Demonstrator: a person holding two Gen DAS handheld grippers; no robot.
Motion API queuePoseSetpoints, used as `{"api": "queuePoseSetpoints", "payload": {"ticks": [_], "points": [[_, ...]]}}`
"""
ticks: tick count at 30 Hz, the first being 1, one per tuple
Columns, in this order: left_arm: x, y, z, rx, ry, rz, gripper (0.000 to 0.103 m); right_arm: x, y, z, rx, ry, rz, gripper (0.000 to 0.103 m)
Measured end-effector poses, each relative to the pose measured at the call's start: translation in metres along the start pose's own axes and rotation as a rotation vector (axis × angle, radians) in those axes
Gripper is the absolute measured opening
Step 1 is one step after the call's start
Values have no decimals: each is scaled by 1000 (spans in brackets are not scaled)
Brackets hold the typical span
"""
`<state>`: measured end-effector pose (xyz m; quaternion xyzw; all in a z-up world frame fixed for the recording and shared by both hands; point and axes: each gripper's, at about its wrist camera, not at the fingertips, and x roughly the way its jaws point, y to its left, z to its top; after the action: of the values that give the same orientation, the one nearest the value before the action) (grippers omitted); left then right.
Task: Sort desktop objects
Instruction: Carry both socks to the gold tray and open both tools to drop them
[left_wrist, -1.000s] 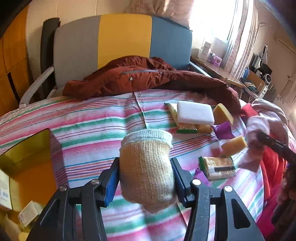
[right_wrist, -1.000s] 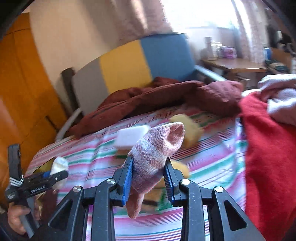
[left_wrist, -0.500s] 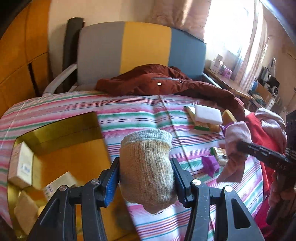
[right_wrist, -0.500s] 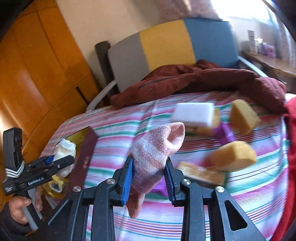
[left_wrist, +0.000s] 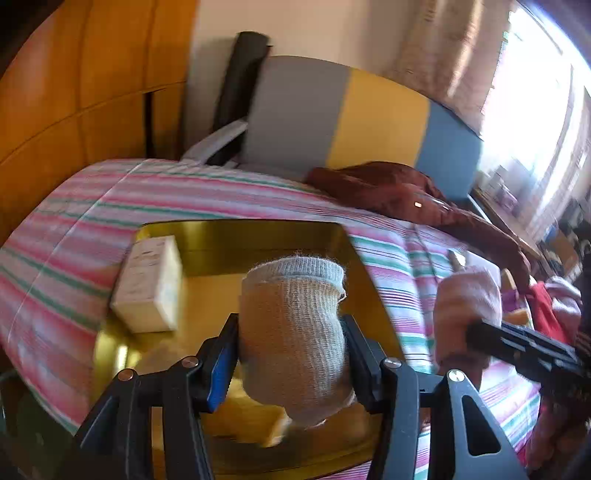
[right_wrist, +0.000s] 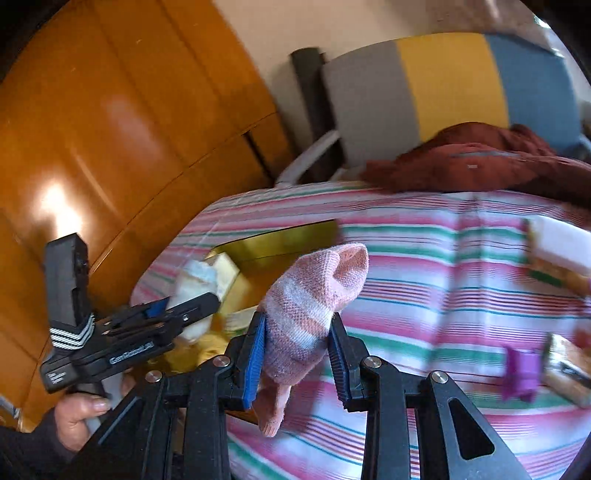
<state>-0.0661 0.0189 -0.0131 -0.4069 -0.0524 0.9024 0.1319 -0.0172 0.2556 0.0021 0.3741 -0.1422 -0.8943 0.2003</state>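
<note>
Left claw (left_wrist: 291, 354) grips a beige sock (left_wrist: 293, 332) above the gold box (left_wrist: 258, 232), beside a cream carton (left_wrist: 149, 284). Right claw (right_wrist: 297, 350) clamps a pink sock (right_wrist: 314, 306) over the striped bed (right_wrist: 424, 236), sponges (right_wrist: 557, 254) lying toward its right edge.

Both fisheye views look forward along their own fingers, close over the striped bedspread (left_wrist: 74, 229) toward the tricolour headboard (right_wrist: 443, 81) at upper right. They share 2 things — the gold box (left_wrist: 258, 236) at centre-left, and each other's gripper at frame edge.
</note>
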Motion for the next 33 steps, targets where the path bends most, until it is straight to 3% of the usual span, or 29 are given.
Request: {"api": "queuePoseSetpoints", "payload": {"ticks": [5,11,15,23,28,33], "points": [[-6,34,-5,-65,-17,38,53,27,34,-6,-38,40,27,34],[-8,69,2,-139,-36,55,53,57,59,-10,-75,86,-21,35],[-5,72,6,-133,-44,46,54,70,70,-16,-114,125,-61,35],[24,62,-1,-101,24,35,54,79,65,-29,-97,177,-75,36],[35,57,-4,-86,56,53,59,74,68,-34,-97,176,-76,45],[33,57,-13,-70,64,90,61,67,74,-32,-118,150,-79,62]]}}
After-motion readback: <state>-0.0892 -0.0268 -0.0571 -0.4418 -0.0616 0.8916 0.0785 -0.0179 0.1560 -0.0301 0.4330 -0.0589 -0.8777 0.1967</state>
